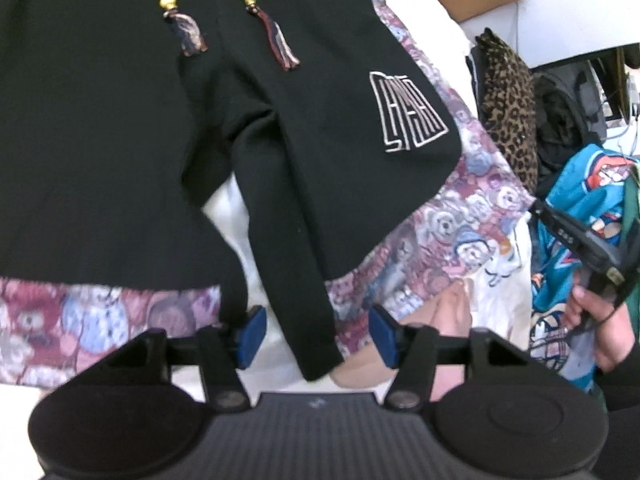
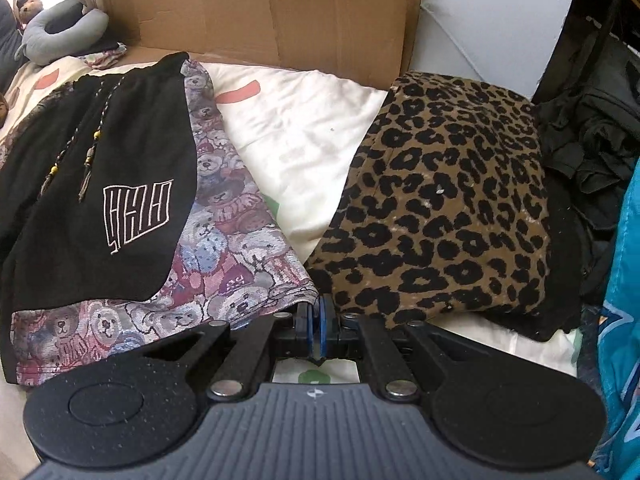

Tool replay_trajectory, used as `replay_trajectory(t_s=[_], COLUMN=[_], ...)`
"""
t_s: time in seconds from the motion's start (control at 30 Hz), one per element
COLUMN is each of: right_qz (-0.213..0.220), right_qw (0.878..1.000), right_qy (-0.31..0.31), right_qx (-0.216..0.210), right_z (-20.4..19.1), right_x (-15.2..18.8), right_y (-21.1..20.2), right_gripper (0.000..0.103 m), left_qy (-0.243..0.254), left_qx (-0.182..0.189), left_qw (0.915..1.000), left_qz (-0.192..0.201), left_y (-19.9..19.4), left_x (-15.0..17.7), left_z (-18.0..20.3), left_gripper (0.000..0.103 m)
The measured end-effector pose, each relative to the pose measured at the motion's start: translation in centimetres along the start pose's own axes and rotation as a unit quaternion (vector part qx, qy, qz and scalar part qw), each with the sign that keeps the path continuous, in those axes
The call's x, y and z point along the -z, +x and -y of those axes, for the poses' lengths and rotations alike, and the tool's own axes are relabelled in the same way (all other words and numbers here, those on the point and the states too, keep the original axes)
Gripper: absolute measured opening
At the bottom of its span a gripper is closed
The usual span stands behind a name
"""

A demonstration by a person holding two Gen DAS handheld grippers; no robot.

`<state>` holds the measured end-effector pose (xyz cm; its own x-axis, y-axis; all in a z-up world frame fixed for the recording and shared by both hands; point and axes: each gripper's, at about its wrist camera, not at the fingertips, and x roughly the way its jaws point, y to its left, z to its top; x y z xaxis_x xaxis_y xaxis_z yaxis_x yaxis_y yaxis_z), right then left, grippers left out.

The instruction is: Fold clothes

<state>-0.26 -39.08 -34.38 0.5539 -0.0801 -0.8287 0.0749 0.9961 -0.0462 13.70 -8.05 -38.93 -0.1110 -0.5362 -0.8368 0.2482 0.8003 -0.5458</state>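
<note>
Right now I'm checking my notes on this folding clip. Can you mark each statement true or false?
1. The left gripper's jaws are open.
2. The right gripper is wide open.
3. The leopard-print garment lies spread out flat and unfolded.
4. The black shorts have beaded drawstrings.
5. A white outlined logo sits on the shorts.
1. True: the left gripper has its pads apart, not pressing anything.
2. False: the right gripper is shut at the hem of the black shorts.
3. False: the leopard-print garment lies folded in a pile.
4. True: the beaded drawstrings end in tassels.
5. True: the logo is white.

Shorts [image 1: 120, 140] cut off at the left frame edge, teal garment [image 2: 624, 280] perhaps a jersey, mostly out of frame.
</note>
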Motion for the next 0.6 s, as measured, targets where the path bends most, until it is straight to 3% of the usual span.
replay_trajectory(t_s=[0.17,0.23,0.27,0.3,0.6], right_qz=[0.010,0.015,0.018,0.021,0.044], right_qw=[1.000,1.000,1.000,1.000,0.998], right_qy=[0.000,-0.002,-0.003,-0.003,0.003], right_qx=[0.010,0.012,0.015,0.017,0.033], right_z=[0.5,0.6,0.7,0.9,2.4], right_x=[-0.4,-0.8,-1.0,-1.2,-2.7], right_y=[-0.5,-0.7,-0.9,-1.0,-2.0], right_gripper=[0.001,0.001,0.001,0.001,0.001], left_qy=[-0.020,-0.030,-0.037,-0.044,-0.044], left_qx=[-0.003,-0.001,0.000,0.002,0.055], left_qw=[0.9997,0.9994,0.9992,0.9989,0.9968], left_qz=[0.011,0.015,0.014,0.014,0.037], left_y=[0.6,0.9,1.1,1.2,-2.1], left_x=[-0.9,-1.3,-1.4,-1.5,0.1], left_z=[-0.6,-0.8,-1.0,-1.2,-3.0], left_gripper=[0.053,0.036,0.010,0.003,0.002])
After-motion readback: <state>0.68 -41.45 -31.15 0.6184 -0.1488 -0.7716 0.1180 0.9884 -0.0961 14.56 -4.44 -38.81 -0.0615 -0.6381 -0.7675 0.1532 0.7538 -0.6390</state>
